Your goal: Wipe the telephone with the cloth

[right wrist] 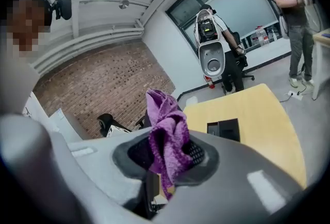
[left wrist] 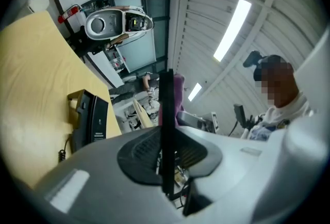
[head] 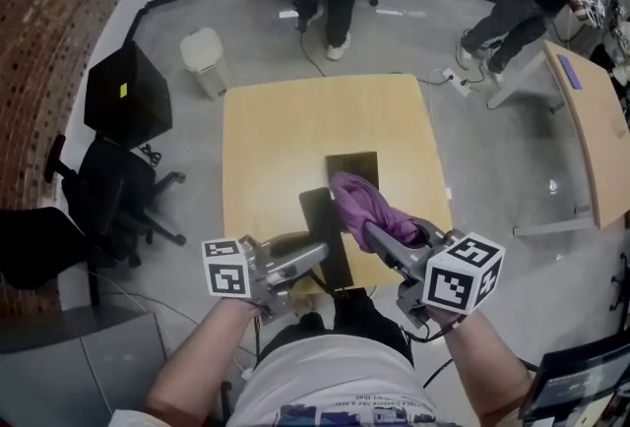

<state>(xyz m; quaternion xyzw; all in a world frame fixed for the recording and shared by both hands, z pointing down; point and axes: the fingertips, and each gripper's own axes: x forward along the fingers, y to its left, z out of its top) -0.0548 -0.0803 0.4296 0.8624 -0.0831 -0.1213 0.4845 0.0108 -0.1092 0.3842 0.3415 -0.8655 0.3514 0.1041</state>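
My left gripper (head: 317, 254) pinches the handset (head: 321, 216), right gripper (head: 376, 234) pinches the cloth (head: 368, 203) — I'd wipe lengthwise, near the telephone base (head: 352, 167).

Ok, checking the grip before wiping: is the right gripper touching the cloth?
Touching. In the right gripper view, the right gripper clamps the cloth between its fingers.
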